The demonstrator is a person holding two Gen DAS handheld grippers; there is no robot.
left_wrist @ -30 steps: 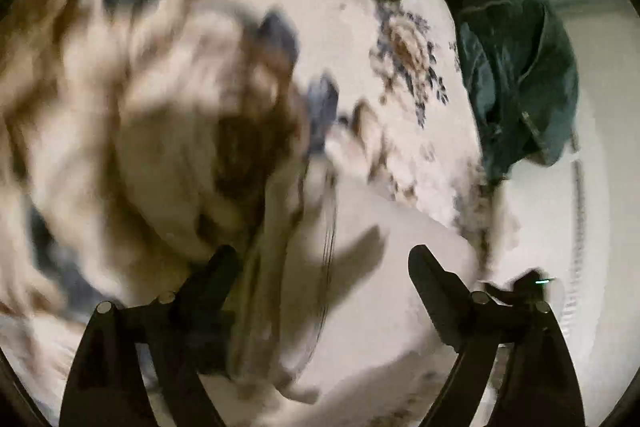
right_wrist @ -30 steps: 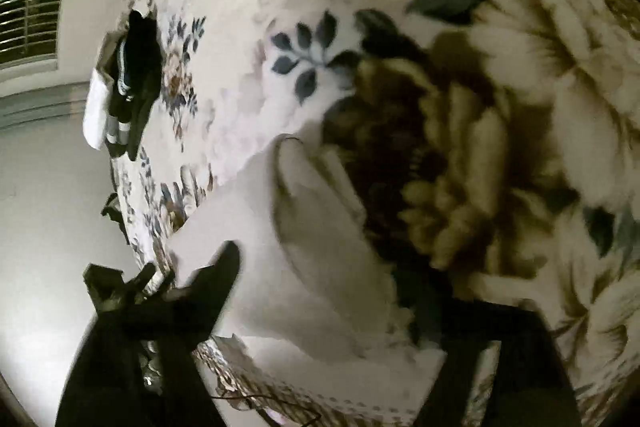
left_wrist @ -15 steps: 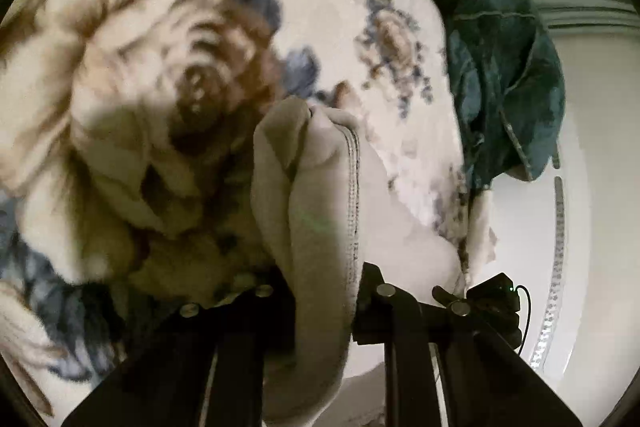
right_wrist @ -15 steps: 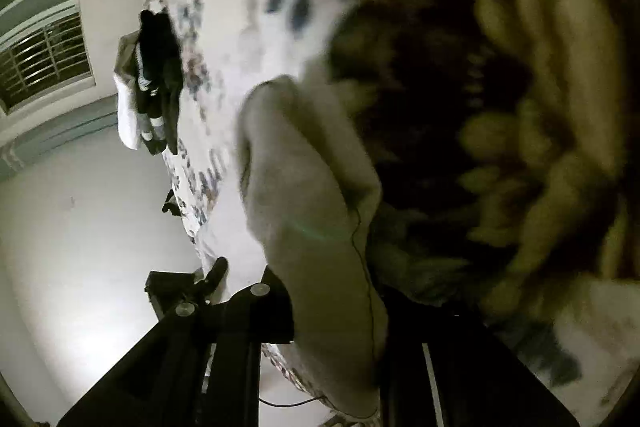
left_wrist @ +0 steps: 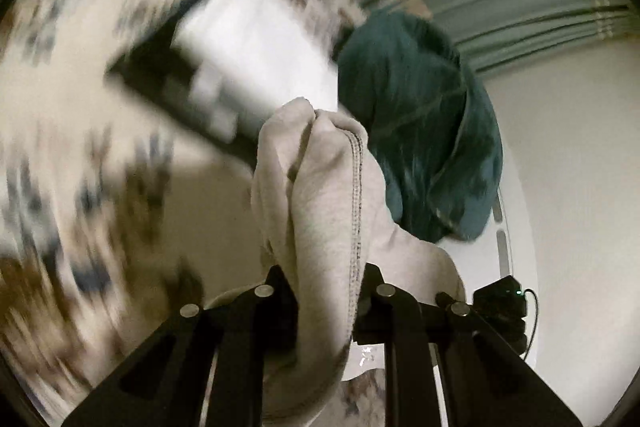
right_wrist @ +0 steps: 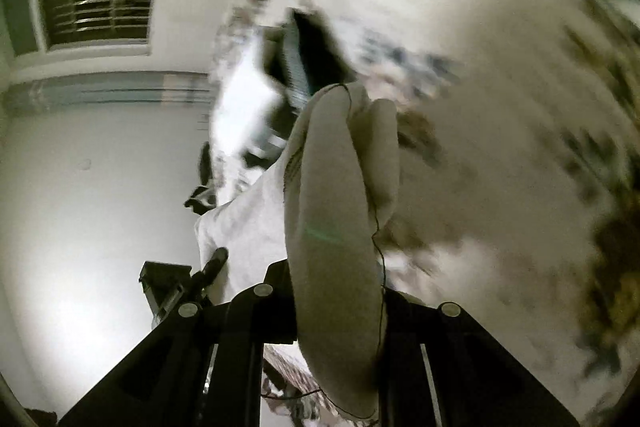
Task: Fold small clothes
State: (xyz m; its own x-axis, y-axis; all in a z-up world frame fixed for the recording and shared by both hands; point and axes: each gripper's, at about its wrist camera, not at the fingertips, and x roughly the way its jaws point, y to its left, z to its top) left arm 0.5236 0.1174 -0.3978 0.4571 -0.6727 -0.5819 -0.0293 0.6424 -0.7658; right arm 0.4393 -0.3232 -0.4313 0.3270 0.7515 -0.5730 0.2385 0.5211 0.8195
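I have both hand-held grippers clamped on the same pale garment (left_wrist: 320, 227) — soft, cream-coloured knit with a dark stitched hem running up its edge. In the left wrist view the left hand-held gripper (left_wrist: 326, 291) pinches a bunched fold at the lower centre of the frame, and the cloth rises in a rounded hump above the jaws. In the right wrist view the right hand-held gripper (right_wrist: 336, 291) grips another thick fold of the garment (right_wrist: 336, 207) at the lower centre, with a loose dark thread trailing down its right side.

The flowered bedspread (left_wrist: 60, 147) fills the left of the left view, badly blurred. A dark green garment (left_wrist: 420, 131) lies heaped in the centre right of that frame. A window with slats (right_wrist: 96, 7) sits at the upper left of the right view.

I judge the piece light and limp — it will sag and slump wherever it is unsupported, and the layers may slide against one another. The stitched hem looks like the firmest place to hold, so I would keep my grips near it and well apart to keep the cloth taut while I lay it down.
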